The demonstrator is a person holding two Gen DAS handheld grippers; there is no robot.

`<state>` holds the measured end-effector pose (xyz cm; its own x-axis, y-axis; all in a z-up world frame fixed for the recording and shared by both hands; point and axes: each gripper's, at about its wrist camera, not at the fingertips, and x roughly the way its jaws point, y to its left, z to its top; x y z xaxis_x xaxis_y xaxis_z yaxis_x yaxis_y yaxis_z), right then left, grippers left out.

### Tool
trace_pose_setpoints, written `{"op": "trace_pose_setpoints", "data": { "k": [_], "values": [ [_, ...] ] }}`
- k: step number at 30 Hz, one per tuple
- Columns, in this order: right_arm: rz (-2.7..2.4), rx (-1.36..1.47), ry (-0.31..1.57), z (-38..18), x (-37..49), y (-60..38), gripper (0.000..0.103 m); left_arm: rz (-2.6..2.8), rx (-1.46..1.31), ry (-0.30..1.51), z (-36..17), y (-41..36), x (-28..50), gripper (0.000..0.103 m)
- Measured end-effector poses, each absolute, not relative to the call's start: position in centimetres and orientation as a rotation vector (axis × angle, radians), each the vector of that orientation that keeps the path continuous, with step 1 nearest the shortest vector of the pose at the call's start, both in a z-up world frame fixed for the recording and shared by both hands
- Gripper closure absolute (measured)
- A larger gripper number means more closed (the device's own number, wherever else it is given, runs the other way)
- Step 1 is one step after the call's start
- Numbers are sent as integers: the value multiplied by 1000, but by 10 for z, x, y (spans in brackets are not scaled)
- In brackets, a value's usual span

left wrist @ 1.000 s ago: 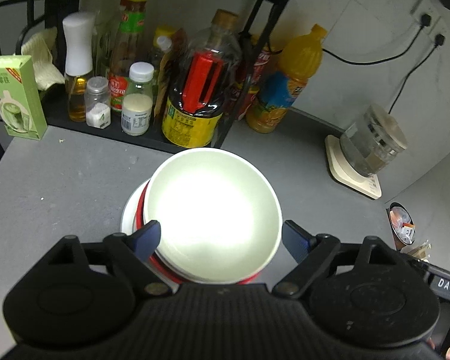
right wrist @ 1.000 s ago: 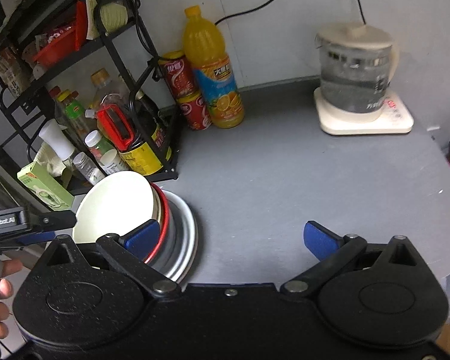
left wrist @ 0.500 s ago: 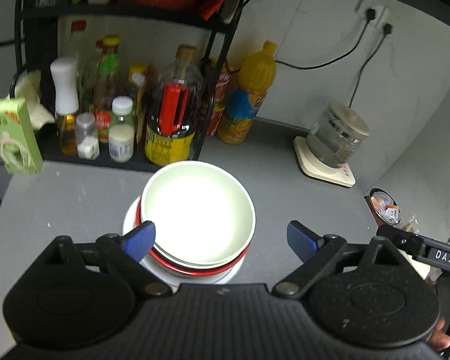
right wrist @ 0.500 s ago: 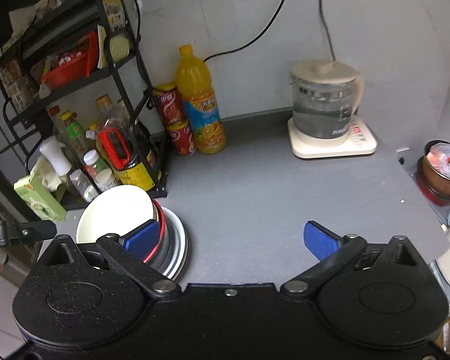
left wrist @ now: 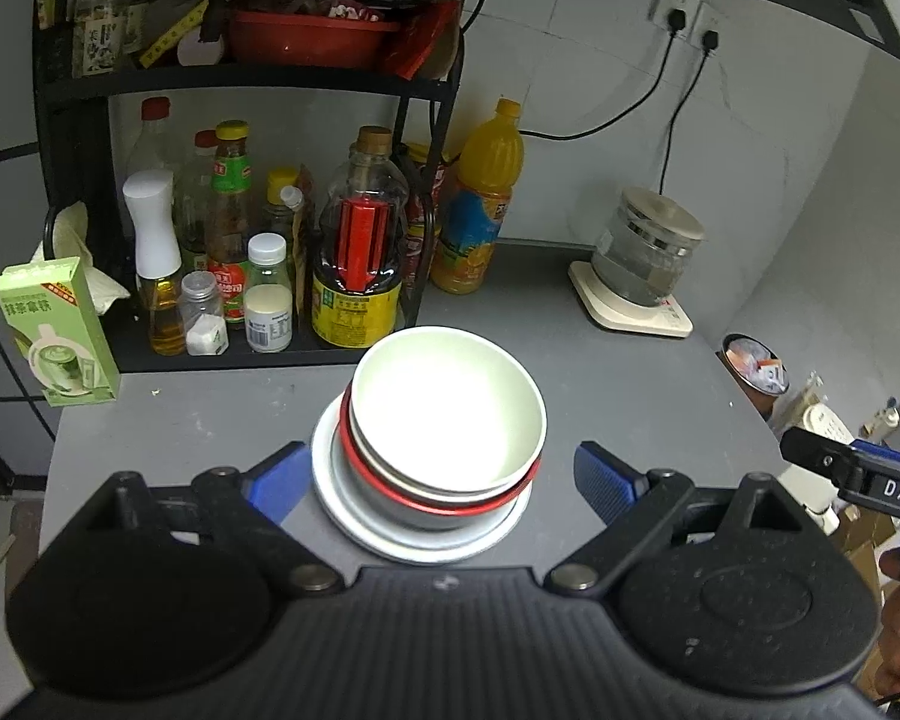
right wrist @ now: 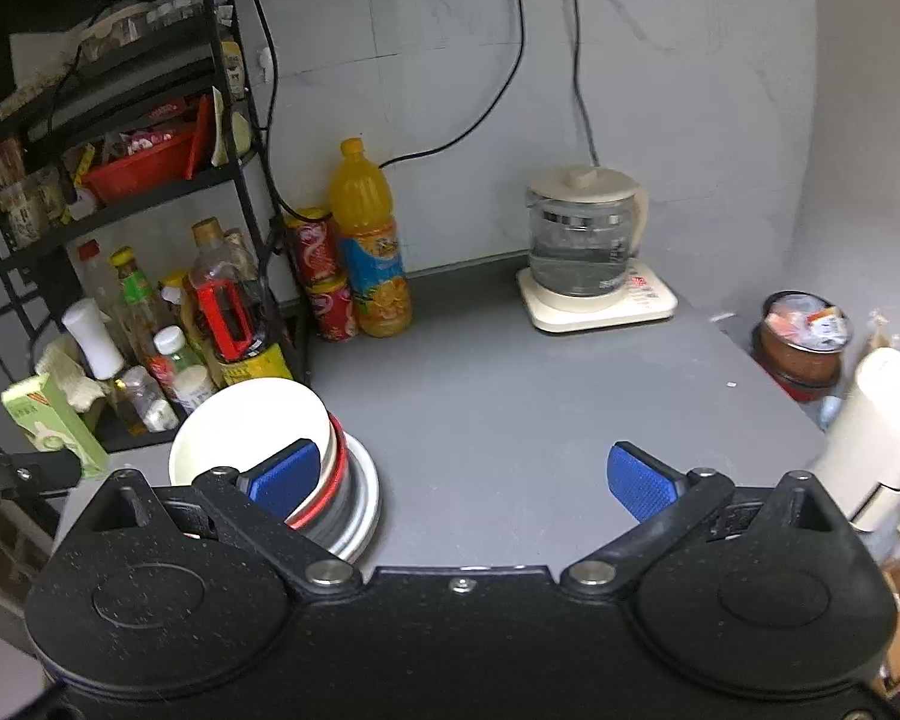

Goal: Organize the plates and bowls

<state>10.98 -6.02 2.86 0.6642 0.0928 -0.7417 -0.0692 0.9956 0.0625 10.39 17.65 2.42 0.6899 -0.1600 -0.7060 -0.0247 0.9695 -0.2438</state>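
Both my grippers, left gripper (left wrist: pixel 438 483) and right gripper (right wrist: pixel 462 477), have jaws wide apart, holding nothing. I see white bowl (left wrist: pixel 447 405) stacked on the plate (left wrist: pixel 354 510) on the desk (right wrist: pixel 510 396).

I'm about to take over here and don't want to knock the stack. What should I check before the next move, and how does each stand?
1. Left tool open and empty: ok.
2. Right tool open and empty: ok.
3. White bowl sits nested on top of the red-rimmed bowl: ok.
4. Stack rests on the plate: ok.
5. Stack centred on plate: not ok, it sits off-centre.
6. Bottles clear of stack: ok.
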Motion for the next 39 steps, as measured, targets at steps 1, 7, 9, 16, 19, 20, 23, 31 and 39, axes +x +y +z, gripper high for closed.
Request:
{"op": "trace_pose_setpoints", "data": {
  "k": [1,7,9,16,19,20,23,31,39],
  "values": [
    [74,21,839,30,105,-58,0,-83,-236,806,25,178,101,10],
    [26,29,826,34,78,-50,0,-130,-197,812,24,184,85,10],
    [1,27,817,35,70,-49,0,-147,-196,815,23,186,80,10],
    [-43,29,800,39,49,-47,0,-152,-162,809,22,188,66,10],
    [-65,2,777,40,40,-42,0,-162,-158,800,19,191,60,10],
    [-70,-10,769,39,36,-40,0,-160,-158,798,18,192,58,10],
    [-67,-34,769,37,29,-35,0,-153,-153,798,16,194,54,10],
    [-32,-1,831,29,18,-28,0,-196,-156,801,14,196,40,10],
    [-17,-2,865,24,9,-19,0,-163,-156,846,5,207,31,10]
  ]
}}
